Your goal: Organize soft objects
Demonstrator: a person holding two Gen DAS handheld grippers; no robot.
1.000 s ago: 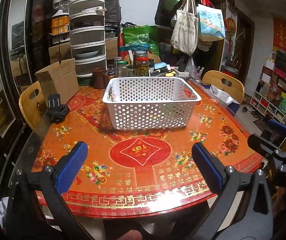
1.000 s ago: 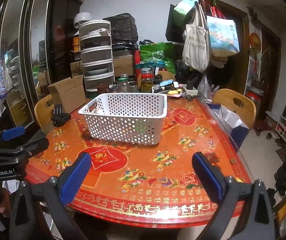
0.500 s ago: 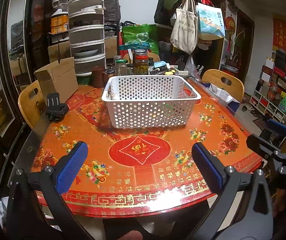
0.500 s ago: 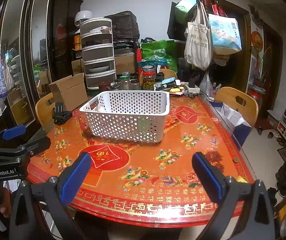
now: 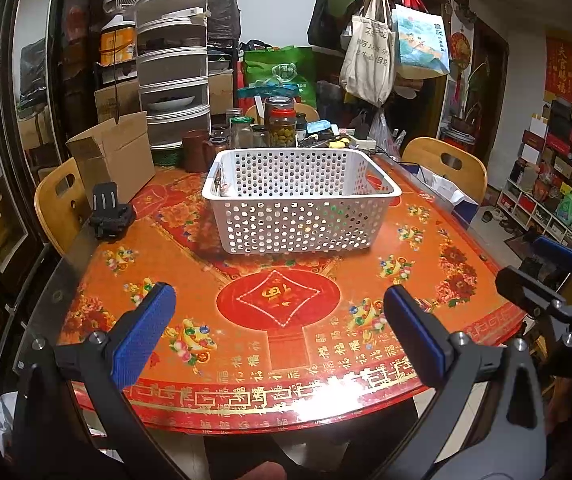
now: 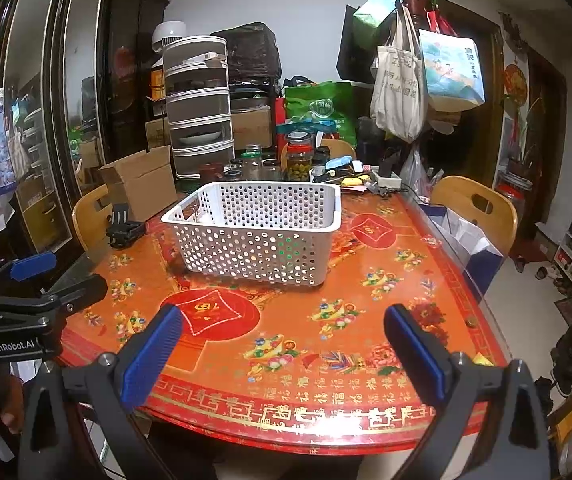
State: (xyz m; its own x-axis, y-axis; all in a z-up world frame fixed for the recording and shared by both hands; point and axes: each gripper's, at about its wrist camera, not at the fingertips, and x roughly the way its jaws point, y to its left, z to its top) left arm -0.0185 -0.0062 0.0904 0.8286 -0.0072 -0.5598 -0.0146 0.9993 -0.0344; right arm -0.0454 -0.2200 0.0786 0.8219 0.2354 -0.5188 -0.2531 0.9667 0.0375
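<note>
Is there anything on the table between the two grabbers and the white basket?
Nothing visible. Only bare red tabletop lies between the open left gripper, the open right gripper and the white basket.

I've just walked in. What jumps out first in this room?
The bright red and gold table fills the foreground, with a white holed basket standing near its middle. Two open blue-padded grippers, left gripper and right gripper, hang over the near edge. Behind, jars and bags crowd the wall.

You have the basket (image 5: 301, 196) mid-counter (image 5: 286, 352), jars (image 5: 282, 124) behind it, a cardboard box (image 5: 112, 152) to its left, and a chair (image 5: 446, 164) at right.
</note>
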